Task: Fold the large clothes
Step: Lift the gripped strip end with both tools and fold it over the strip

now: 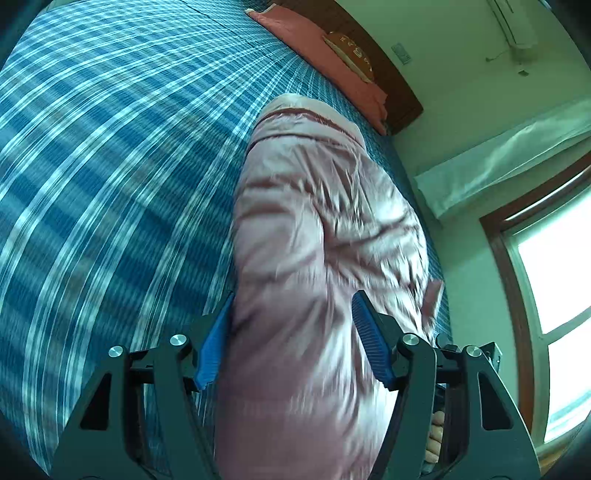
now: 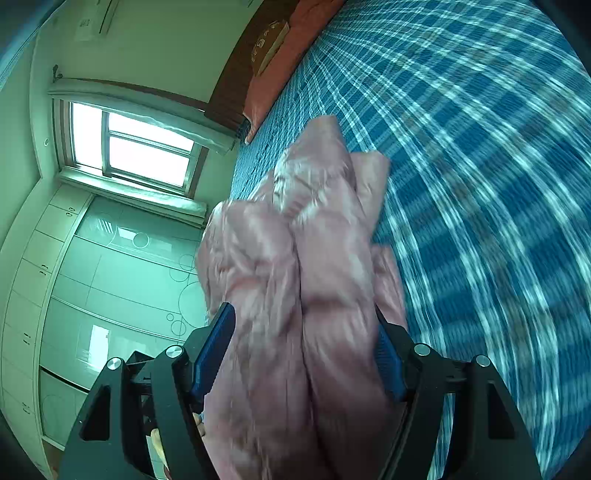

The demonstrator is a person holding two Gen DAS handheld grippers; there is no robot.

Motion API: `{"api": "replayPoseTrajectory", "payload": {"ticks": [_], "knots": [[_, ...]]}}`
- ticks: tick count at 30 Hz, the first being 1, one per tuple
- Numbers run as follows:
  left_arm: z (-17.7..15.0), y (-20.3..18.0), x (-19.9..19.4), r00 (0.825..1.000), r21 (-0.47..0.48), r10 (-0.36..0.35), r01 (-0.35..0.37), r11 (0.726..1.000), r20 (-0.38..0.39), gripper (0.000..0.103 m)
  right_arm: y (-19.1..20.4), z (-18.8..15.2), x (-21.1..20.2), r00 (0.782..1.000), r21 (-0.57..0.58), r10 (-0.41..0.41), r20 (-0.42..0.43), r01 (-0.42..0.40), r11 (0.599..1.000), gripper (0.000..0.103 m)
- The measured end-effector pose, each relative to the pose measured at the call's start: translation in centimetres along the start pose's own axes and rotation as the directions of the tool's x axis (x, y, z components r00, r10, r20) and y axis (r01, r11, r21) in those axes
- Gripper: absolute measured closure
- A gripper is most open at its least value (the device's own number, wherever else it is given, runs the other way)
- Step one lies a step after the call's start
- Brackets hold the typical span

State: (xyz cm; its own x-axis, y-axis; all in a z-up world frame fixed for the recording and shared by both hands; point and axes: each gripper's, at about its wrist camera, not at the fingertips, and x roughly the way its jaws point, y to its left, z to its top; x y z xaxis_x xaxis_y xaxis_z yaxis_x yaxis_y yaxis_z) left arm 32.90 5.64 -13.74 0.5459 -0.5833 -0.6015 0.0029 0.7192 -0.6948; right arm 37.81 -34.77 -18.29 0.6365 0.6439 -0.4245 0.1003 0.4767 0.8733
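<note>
Pink padded jacket (image 1: pixel 325 236) lay bunched on blue plaid bedspread (image 1: pixel 110 166). Left gripper (image 1: pixel 291 339) and right gripper (image 2: pixel 306 354) stood wide, jacket between pads; grip unclear.

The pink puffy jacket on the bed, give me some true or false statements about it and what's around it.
1. The pink puffy quilted jacket lies between the blue pads of the left gripper. True.
2. The bed cover is plain white. False: it is a blue and white plaid.
3. A salmon-pink pillow lies at the far end of the bed, by the dark wooden headboard. True.
4. The right gripper has nothing between its fingers. False: bunched jacket fabric fills the gap.
5. The window is dark. False: it is bright with daylight.
</note>
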Motion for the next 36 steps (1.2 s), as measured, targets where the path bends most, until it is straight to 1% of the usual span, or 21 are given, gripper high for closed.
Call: {"api": "replayPoseTrajectory", "payload": {"ticks": [1,4,5,6,7,9,10,12,14,15,16,17,18,19,22,23,26,28,30,36], "knots": [[-0.6,0.2,-0.4,1.0,-0.004,-0.008,0.008,1.0,0.003,0.034,-0.4,-0.3,-0.2,1.0,0.0,0.004,0.004,-0.004,1.0,0.033],[-2.7,0.6,-1.2,0.999,-0.029,-0.038,0.038,0.999,-0.017,0.031,-0.7,-2.4,-1.1,1.0,0.002,0.012,0.004,-0.012,1.0,0.029],[-3.5,0.8,-1.1,0.998,-0.042,-0.054,0.052,0.998,-0.038,0.031,-0.8,-3.0,-1.2,1.0,-0.007,-0.002,0.002,0.002,1.0,0.029],[-4.2,0.8,-1.2,0.998,-0.044,-0.053,0.051,0.998,-0.04,0.026,-1.0,-3.6,-1.1,1.0,-0.021,-0.021,0.001,0.021,1.0,0.029],[-4.7,0.7,-1.2,0.998,-0.039,-0.045,0.043,0.998,-0.037,0.024,-0.9,-4.2,-1.2,0.999,-0.041,-0.037,0.003,0.037,0.998,0.029],[-5.5,0.7,-1.1,0.998,-0.028,-0.041,0.04,0.999,-0.037,0.024,-1.2,-5.5,-1.1,0.998,-0.06,-0.058,0.004,0.059,0.997,0.028],[-5.9,0.8,-1.0,0.998,-0.036,-0.046,0.045,0.998,-0.044,0.024,-1.2,-6.0,-1.3,0.998,-0.059,-0.059,0.008,0.06,0.996,0.027],[-6.3,1.4,-0.7,0.995,-0.076,-0.077,0.073,0.994,-0.062,0.024,-1.6,-6.7,-1.6,0.998,-0.041,-0.054,0.019,0.055,0.998,0.026],[-6.7,1.5,-0.8,0.996,-0.094,-0.077,0.072,0.993,-0.054,0.031,-2.2,-7.3,-1.7,0.999,-0.003,-0.032,0.026,0.032,0.999,0.026],[-6.9,1.4,-0.9,0.997,-0.084,-0.066,0.062,0.995,-0.049,0.037,-2.6,-7.6,-1.7,1.0,0.024,-0.009,0.024,0.008,1.0,0.026],[-7.1,1.1,-0.9,0.998,-0.069,-0.049,0.046,0.997,-0.046,0.043,-2.9,-7.8,-1.5,1.0,0.052,0.013,0.013,-0.014,0.999,0.036],[-7.2,0.9,-0.9,0.999,-0.056,-0.035,0.032,0.998,-0.041,0.046,-3.2,-7.9,-1.2,0.999,0.084,0.046,-0.01,-0.045,0.996,0.047],[-7.3,0.7,-1.0,0.999,-0.053,-0.028,0.026,0.998,-0.037,0.052,-3.2,-7.8,-0.8,0.997,0.111,0.077,-0.023,-0.074,0.991,0.063],[-7.3,0.7,-1.0,0.999,-0.057,-0.019,0.017,0.998,-0.034,0.057,-3.4,-7.9,-0.7,0.995,0.133,0.1,-0.029,-0.095,0.987,0.069],[-7.3,0.7,-1.3,0.999,-0.066,-0.016,0.014,0.998,-0.03,0.064,-3.0,-8.0,-0.9,0.996,0.114,0.088,-0.029,-0.085,0.99,0.075],[-7.4,0.6,-1.5,1.0,-0.064,-0.014,0.012,0.998,-0.028,0.065,-3.0,-8.2,-1.1,0.996,0.115,0.09,-0.028,-0.086,0.99,0.076],[-8.1,0.5,-2.1,1.0,-0.038,0.001,-0.002,0.999,-0.02,0.065,-2.9,-8.5,-1.2,0.997,0.1,0.077,-0.026,-0.074,0.992,0.077],[-8.6,0.8,-2.1,1.0,-0.04,0.001,-0.001,0.999,-0.015,0.065,-3.5,-9.0,-1.2,0.996,0.116,0.085,-0.028,-0.081,0.99,0.078],[-8.7,1.2,-2.0,1.0,-0.052,-0.003,0.003,0.999,-0.012,0.065,-4.1,-8.5,-0.7,0.995,0.133,0.091,-0.027,-0.087,0.987,0.079],[-8.3,1.1,-1.6,1.0,-0.047,0.004,-0.005,0.999,-0.011,0.066,-4.8,-8.2,-0.5,0.996,0.128,0.084,-0.023,-0.081,0.989,0.079]]}}
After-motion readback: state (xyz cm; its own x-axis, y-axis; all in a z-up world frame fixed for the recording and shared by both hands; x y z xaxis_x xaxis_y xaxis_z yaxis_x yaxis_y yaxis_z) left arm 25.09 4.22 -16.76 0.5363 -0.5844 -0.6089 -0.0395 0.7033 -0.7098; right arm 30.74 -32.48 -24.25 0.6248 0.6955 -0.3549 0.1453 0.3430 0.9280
